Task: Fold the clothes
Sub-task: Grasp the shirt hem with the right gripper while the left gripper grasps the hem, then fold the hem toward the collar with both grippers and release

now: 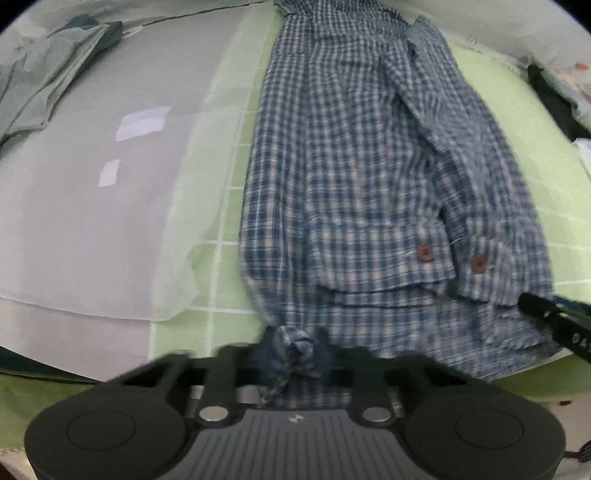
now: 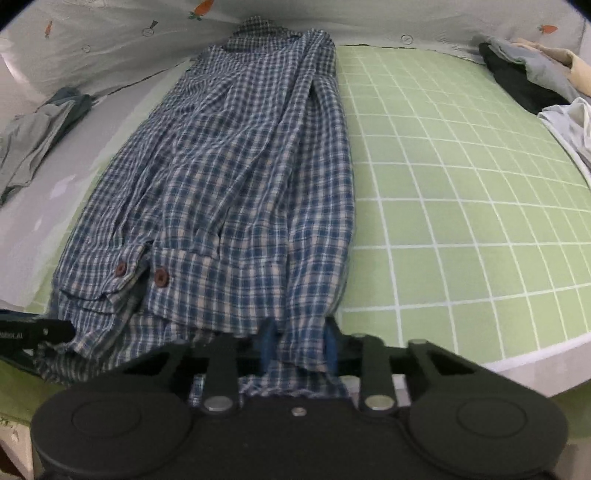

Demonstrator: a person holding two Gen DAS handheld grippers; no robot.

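A blue and white plaid shirt (image 1: 343, 166) lies lengthwise on the green grid mat (image 2: 461, 221), collar at the far end. Both sleeves are folded in over it, and their cuffs with brown buttons (image 1: 424, 253) rest near the hem. In the left wrist view my left gripper (image 1: 295, 350) is shut on a bunched near-left corner of the hem. In the right wrist view the plaid shirt (image 2: 229, 177) runs away from my right gripper (image 2: 300, 345), whose blue pads (image 2: 269, 343) pinch the near-right part of the hem. Each view shows the other gripper's black finger (image 1: 546, 314) at the hem's opposite end.
A grey-green garment (image 2: 33, 144) lies at the far left on a pale grey sheet (image 1: 92, 184). A pile of dark, grey and cream clothes (image 2: 535, 81) sits at the far right. White cloth with carrot prints (image 2: 129, 33) runs along the back. The mat's near edge (image 2: 535, 354) is close.
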